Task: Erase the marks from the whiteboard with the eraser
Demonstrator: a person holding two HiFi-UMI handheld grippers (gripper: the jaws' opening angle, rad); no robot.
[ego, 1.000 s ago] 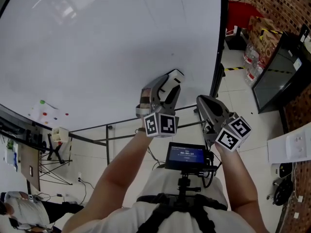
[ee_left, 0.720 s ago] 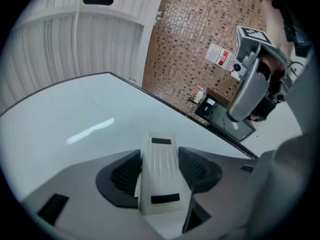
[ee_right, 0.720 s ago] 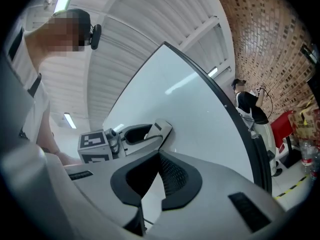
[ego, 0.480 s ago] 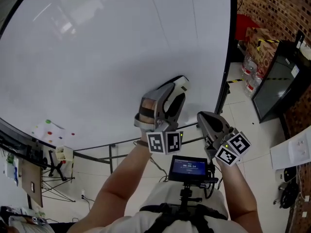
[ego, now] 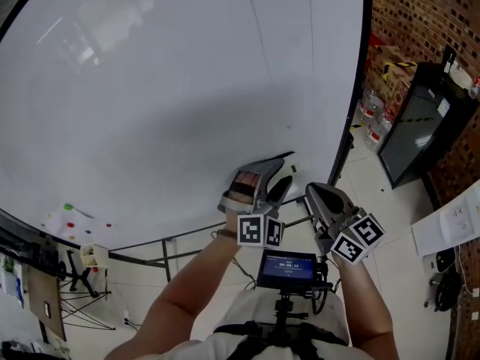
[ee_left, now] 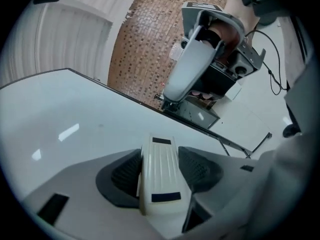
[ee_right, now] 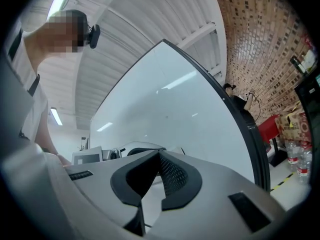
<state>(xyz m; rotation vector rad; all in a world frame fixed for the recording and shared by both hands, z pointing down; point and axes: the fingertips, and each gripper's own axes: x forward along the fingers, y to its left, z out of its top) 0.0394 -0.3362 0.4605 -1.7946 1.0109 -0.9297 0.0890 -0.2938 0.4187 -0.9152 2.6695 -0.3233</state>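
Observation:
The big whiteboard (ego: pixel 165 88) fills the head view and looks nearly blank. Green and red dots (ego: pixel 69 208) sit near its lower left corner. My left gripper (ego: pixel 274 172) is at the board's lower right edge, shut on the white eraser (ee_left: pixel 159 176), which lies between its pads just above the board surface (ee_left: pixel 75 129). My right gripper (ego: pixel 315 195) hangs just right of it, off the board, its jaws shut with nothing between them (ee_right: pixel 159 176). In the left gripper view the right gripper (ee_left: pixel 192 71) shows above the board's black frame.
The board's black frame (ego: pixel 358 88) runs down the right side, with its stand bars (ego: pixel 169 238) below. A brick wall (ego: pixel 420 21), a black cabinet (ego: pixel 416 122) and water bottles (ego: pixel 371 122) stand at the right. A small screen (ego: pixel 287 265) sits on the chest rig.
My left gripper has slid down and to the right along the board with the eraser, toward the lower right edge. The right gripper has stayed beside it, still shut.

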